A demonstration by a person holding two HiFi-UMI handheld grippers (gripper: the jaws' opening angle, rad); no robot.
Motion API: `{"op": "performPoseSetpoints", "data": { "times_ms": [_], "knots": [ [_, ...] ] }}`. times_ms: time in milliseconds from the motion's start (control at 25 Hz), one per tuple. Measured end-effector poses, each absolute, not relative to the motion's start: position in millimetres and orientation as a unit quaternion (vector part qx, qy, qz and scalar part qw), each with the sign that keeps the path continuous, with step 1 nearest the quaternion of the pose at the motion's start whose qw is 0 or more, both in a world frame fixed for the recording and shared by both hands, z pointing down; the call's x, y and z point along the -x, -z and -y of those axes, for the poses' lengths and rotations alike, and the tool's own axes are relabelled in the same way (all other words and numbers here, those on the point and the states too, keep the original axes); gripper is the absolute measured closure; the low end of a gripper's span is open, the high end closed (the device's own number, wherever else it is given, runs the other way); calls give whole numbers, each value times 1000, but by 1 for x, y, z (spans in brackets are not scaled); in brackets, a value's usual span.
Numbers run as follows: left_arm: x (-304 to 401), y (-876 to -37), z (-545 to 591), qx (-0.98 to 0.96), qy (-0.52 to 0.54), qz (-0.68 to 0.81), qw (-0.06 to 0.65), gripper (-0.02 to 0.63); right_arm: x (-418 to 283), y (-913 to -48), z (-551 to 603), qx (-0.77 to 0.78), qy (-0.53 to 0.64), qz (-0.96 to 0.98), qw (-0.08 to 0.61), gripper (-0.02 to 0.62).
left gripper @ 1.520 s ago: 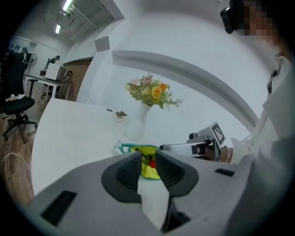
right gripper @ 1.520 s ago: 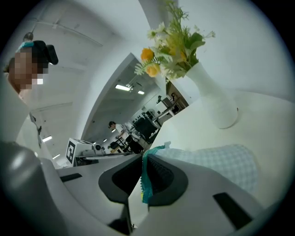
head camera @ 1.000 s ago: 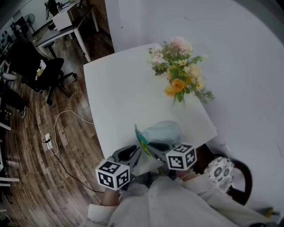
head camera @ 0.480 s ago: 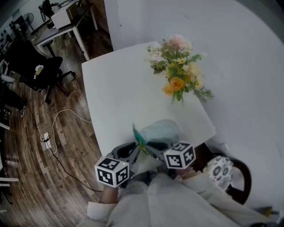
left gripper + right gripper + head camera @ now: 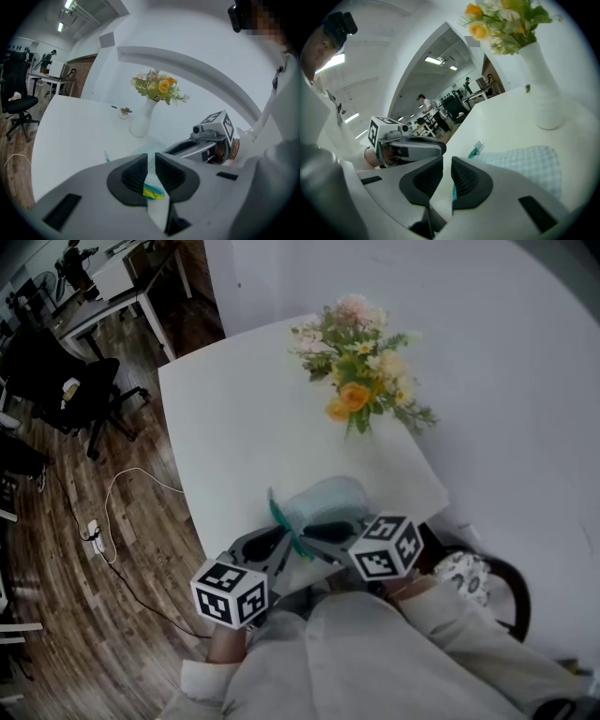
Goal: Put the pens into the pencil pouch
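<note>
The pale teal checked pencil pouch [image 5: 328,498] lies at the near edge of the white table [image 5: 234,427]. A green pen [image 5: 277,518] pokes out past its left end, its tip resting on the table [image 5: 474,151]. My left gripper [image 5: 151,159] pinches a strip of the pouch [image 5: 151,176] with a yellow and teal tag, and its jaws are closing. My right gripper [image 5: 446,164] hangs just above the pouch [image 5: 525,159] with its jaws opening. A thin teal sliver shows low in their gap, and I cannot tell what it is. Both grippers [image 5: 272,545] [image 5: 317,532] meet at the pouch's near left end.
A white vase of flowers [image 5: 361,395] stands behind the pouch towards the wall. A small pot [image 5: 124,112] sits beside the vase [image 5: 143,119]. A dark chair [image 5: 502,592] is at my right, and a black office chair [image 5: 66,395] and a floor cable [image 5: 131,512] lie left of the table.
My right gripper has lifted slightly and rolled, its marker cube now more tilted. The left gripper has stayed at the pouch's end. The whole view has shifted towards me.
</note>
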State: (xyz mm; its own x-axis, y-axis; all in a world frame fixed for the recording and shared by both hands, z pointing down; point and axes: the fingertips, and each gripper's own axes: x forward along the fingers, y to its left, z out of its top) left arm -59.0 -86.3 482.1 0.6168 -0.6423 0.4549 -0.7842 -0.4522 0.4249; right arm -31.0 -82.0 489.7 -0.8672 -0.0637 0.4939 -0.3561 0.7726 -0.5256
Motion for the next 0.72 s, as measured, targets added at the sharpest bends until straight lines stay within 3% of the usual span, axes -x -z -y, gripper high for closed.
{"op": "performPoseSetpoints", "data": {
  "times_ms": [160, 720],
  "knots": [
    [52, -471, 84, -855, -117, 409, 297, 575, 27, -464, 79, -91, -282, 924, 243, 574],
    [40, -468, 61, -858, -105, 401, 303, 591, 16, -439, 71, -118, -207, 926, 293, 588]
  ]
}}
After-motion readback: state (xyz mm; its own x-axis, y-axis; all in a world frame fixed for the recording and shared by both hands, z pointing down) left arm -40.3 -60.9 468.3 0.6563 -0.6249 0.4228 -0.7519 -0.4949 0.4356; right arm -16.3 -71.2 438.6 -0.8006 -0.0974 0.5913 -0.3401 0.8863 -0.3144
